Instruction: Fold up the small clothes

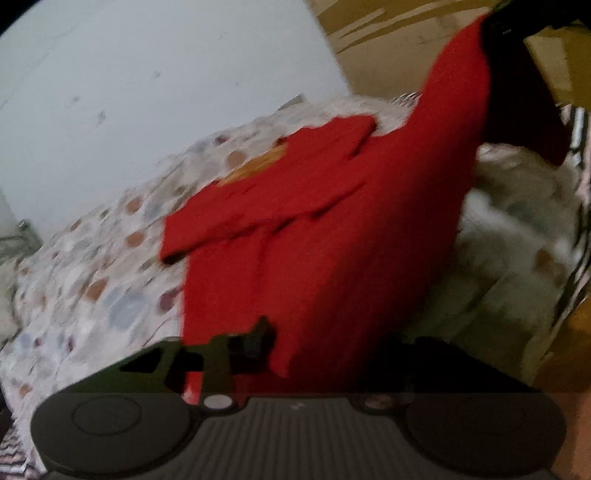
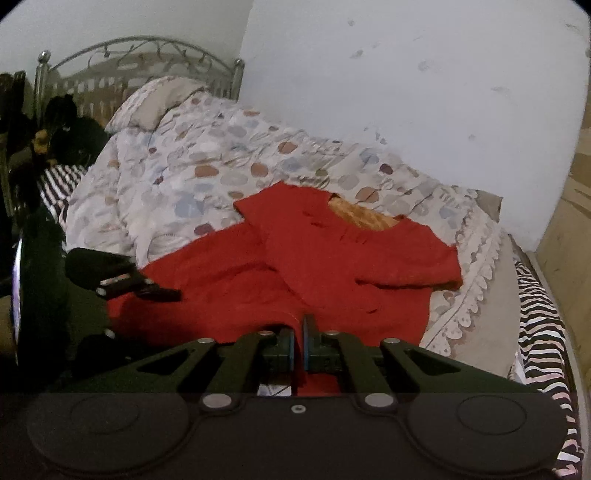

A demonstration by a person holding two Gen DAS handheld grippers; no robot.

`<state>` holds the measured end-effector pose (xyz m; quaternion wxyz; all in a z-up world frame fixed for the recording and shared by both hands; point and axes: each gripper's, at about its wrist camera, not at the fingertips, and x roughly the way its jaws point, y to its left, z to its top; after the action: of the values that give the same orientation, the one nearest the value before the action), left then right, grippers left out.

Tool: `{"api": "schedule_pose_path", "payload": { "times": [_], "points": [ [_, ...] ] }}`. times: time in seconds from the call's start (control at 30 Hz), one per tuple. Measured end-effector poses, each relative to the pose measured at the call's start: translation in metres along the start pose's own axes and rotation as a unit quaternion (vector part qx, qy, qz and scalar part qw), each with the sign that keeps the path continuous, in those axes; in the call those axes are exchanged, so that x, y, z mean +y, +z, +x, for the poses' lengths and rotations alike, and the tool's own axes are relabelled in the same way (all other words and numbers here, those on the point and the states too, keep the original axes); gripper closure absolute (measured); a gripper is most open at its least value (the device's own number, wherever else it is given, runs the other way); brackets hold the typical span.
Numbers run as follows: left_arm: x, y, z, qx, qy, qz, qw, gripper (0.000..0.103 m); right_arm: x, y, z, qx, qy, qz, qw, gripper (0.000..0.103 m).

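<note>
A small red garment (image 2: 314, 258) with an orange inner neck lining (image 2: 364, 216) lies on the patterned quilt (image 2: 207, 162), its sleeves folded in over the body. My right gripper (image 2: 298, 332) is shut on the garment's near hem. My left gripper (image 2: 162, 293) shows at the left in the right wrist view, holding the hem's left corner. In the blurred left wrist view the red garment (image 1: 332, 229) stretches up to the right gripper (image 1: 513, 22) at top right; my left gripper (image 1: 280, 354) is shut on the cloth, which drapes over and hides its right finger.
The bed stands against a white wall (image 2: 406, 92), with a metal headboard (image 2: 129, 55) and pillow (image 2: 155, 103) at the far left. A zebra-striped sheet (image 2: 543, 314) lies along the right edge. A wooden panel (image 2: 569, 206) stands at right. Dark objects (image 2: 70, 125) sit at the left.
</note>
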<state>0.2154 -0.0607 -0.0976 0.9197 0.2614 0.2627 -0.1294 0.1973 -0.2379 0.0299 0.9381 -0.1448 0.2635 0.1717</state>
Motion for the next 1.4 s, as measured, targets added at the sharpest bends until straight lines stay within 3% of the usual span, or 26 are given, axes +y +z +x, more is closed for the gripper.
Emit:
{"api": "schedule_pose_path", "payload": {
  "times": [0.13,0.23,0.37,0.53,0.7,0.9,1.0,1.1,1.23,1.4],
  "points": [
    [0.024,-0.026,-0.011,0.009,0.035,-0.008,0.9993,0.083,-0.003,-0.005,0.001,-0.011,-0.007,0.013,1.0,0.1],
    [0.038,-0.036,-0.02,-0.005,0.025,-0.034,0.9991,0.096,0.002,-0.015,0.002,-0.015,-0.02,0.017,1.0,0.1],
    [0.046,-0.037,-0.04,-0.063,0.022,-0.059,0.996,0.098,0.02,-0.037,0.006,-0.008,-0.073,-0.001,0.997,0.1],
    [0.052,-0.032,-0.059,-0.128,0.041,-0.054,0.9895,0.099,0.04,-0.065,0.012,0.004,-0.135,-0.006,0.991,0.1],
    [0.066,-0.015,-0.08,-0.16,0.032,-0.073,0.9839,0.099,0.053,-0.071,-0.005,-0.041,-0.178,-0.058,0.981,0.101],
    [0.125,0.059,-0.095,-0.128,-0.048,-0.085,0.987,0.099,0.023,-0.022,-0.037,-0.057,-0.139,-0.039,0.988,0.101],
    [0.155,0.098,-0.109,-0.131,-0.062,-0.087,0.9857,0.099,-0.005,0.014,-0.057,-0.064,-0.107,0.011,0.992,0.101],
    [0.171,0.119,-0.127,-0.141,-0.063,-0.073,0.9853,0.099,-0.016,0.041,-0.078,-0.079,-0.101,0.017,0.992,0.101],
    [0.182,0.127,-0.15,-0.137,-0.08,-0.084,0.9838,0.099,-0.016,0.062,-0.108,-0.096,-0.089,0.025,0.991,0.101],
    [0.189,0.098,-0.175,-0.104,-0.115,-0.103,0.9825,0.099,-0.002,0.06,-0.145,-0.092,-0.055,0.027,0.994,0.101]
  ]
}}
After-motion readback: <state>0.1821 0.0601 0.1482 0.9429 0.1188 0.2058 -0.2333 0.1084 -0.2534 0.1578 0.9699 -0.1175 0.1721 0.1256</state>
